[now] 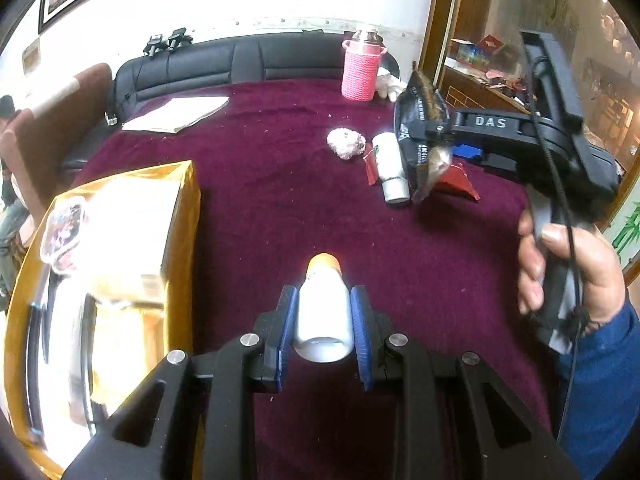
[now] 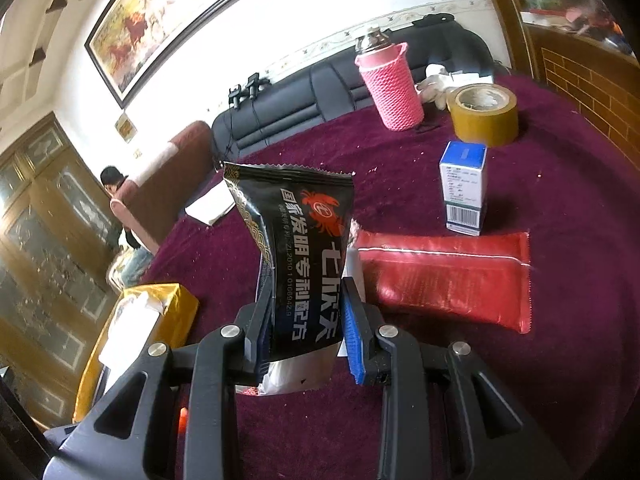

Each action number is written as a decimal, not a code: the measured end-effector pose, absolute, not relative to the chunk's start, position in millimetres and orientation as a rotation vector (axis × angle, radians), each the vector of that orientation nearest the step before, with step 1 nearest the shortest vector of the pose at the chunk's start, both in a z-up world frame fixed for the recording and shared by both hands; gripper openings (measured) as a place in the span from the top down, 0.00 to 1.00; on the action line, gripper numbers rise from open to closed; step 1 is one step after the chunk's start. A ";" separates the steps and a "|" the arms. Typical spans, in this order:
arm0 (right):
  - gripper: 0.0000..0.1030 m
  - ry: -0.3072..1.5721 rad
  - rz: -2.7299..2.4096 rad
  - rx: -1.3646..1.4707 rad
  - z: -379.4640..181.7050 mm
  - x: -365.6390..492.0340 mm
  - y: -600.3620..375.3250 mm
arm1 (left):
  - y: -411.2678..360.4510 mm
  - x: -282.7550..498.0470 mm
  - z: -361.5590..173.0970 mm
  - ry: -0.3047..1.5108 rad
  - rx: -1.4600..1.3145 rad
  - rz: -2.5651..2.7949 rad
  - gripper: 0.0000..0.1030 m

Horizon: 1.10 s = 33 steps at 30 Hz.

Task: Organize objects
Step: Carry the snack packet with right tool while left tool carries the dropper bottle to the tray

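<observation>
My left gripper (image 1: 323, 300) is shut on a small white bottle with an orange cap (image 1: 323, 312), held above the maroon cloth beside the gold box (image 1: 120, 264). My right gripper (image 2: 306, 292) is shut on a black snack packet with a red crab print (image 2: 296, 248) and holds it upright above the table. In the left wrist view the right gripper (image 1: 434, 128) hangs at the right with the black packet (image 1: 416, 128) in it. The gold box also shows in the right wrist view (image 2: 168, 312).
On the maroon cloth (image 1: 280, 200) lie a white bottle (image 1: 390, 166), a pink crumpled lump (image 1: 346, 143), a red packet (image 2: 448, 280), a blue-white carton (image 2: 464, 188), a tape roll (image 2: 484, 114), a pink-sleeved flask (image 2: 392, 88) and papers (image 1: 176, 114). A black sofa (image 1: 240, 60) stands behind.
</observation>
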State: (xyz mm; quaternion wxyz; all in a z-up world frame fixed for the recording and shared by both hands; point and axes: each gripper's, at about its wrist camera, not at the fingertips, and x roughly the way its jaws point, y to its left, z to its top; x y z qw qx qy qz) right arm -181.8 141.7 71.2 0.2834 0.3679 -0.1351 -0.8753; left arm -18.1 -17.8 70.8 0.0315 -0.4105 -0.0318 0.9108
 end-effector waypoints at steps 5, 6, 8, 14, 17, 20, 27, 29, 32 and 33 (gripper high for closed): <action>0.74 -0.368 -2.318 1.038 67.3 -172.2 138.6 | -22.3 -0.8 75.9 -0.072 -1.215 2.820 0.78; 0.74 -0.356 -2.322 1.041 68.4 -167.2 137.5 | -23.2 2.7 76.9 -0.074 -1.203 2.821 0.78; 0.74 -0.325 -2.322 1.044 71.6 -155.4 132.9 | -26.2 6.6 78.4 -0.082 -1.185 2.820 0.78; 0.74 -0.324 -2.289 1.012 77.8 -115.1 121.3 | -39.1 16.3 83.5 -0.120 -1.132 2.821 0.78; 0.74 -0.322 -2.268 0.995 81.9 -99.7 110.4 | -48.5 22.4 87.8 -0.145 -1.098 2.829 0.78; 0.74 -0.297 -2.260 0.972 88.9 -88.0 97.8 | -60.2 29.7 92.7 -0.176 -1.062 2.841 0.78; 0.74 -0.249 -2.211 0.945 93.7 -63.1 64.2 | -102.2 50.8 100.1 -0.271 -0.998 2.889 0.78; 0.74 -0.233 -2.183 0.950 91.7 -54.8 52.0 | -116.6 56.8 101.0 -0.295 -0.990 2.910 0.78; 0.73 -0.199 -2.139 0.947 90.1 -43.2 32.4 | -144.8 64.5 101.2 -0.348 -0.979 2.955 0.78; 0.73 -0.189 -2.125 0.944 90.2 -38.6 26.6 | -152.5 65.9 100.7 -0.359 -0.984 2.967 0.78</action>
